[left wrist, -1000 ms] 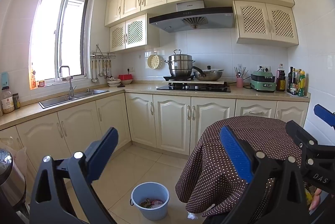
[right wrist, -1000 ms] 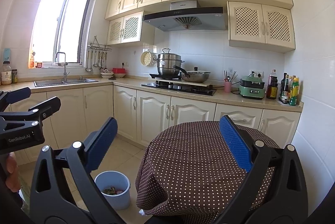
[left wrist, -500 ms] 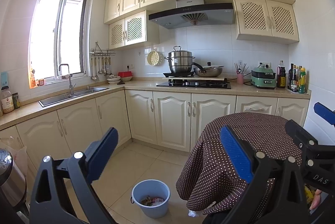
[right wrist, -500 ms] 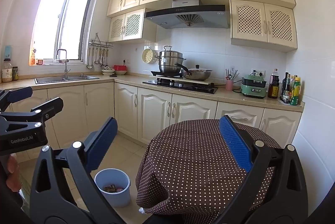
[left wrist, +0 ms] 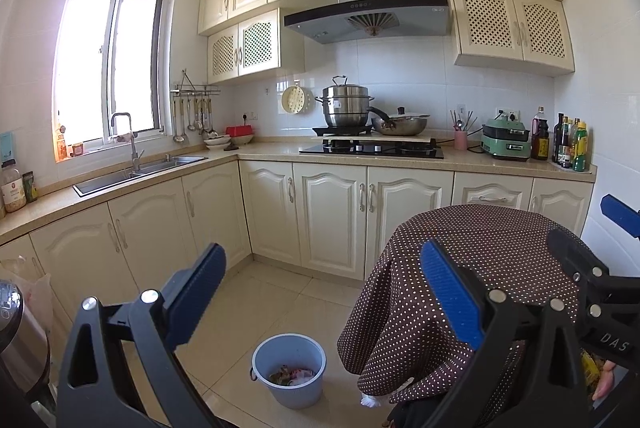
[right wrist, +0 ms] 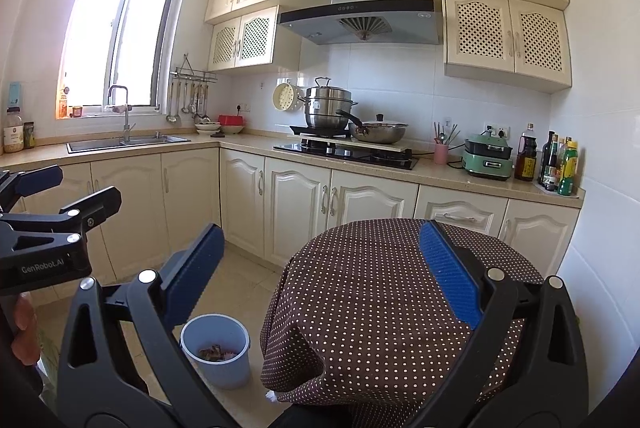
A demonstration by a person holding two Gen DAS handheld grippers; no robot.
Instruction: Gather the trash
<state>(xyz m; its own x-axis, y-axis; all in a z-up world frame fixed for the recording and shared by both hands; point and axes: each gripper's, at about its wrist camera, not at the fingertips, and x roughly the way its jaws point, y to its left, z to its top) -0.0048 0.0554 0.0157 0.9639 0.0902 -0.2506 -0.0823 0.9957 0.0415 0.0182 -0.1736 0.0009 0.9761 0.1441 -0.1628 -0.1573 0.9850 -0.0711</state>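
Note:
A pale blue bucket [left wrist: 289,368] stands on the tiled floor beside the round table, with scraps of trash [left wrist: 291,376] in its bottom. The same bucket [right wrist: 216,348] shows low left in the right wrist view. My left gripper [left wrist: 324,292] hangs open above the floor, nothing between its blue pads. My right gripper [right wrist: 320,268] is open too, held over the table's near edge and empty. The table [right wrist: 392,292] wears a brown cloth with white dots, and no trash shows on top of it.
Cream cabinets and a stone counter [left wrist: 256,151] run along the left and back walls, with a sink [left wrist: 136,173], hob [left wrist: 372,147] and pots. A white scrap [left wrist: 370,400] lies on the floor under the cloth's hem. A steel appliance [left wrist: 16,344] stands at far left.
Both cameras have tilted slightly downward, so the kitchen has shifted up in view. Both grippers stay open and empty.

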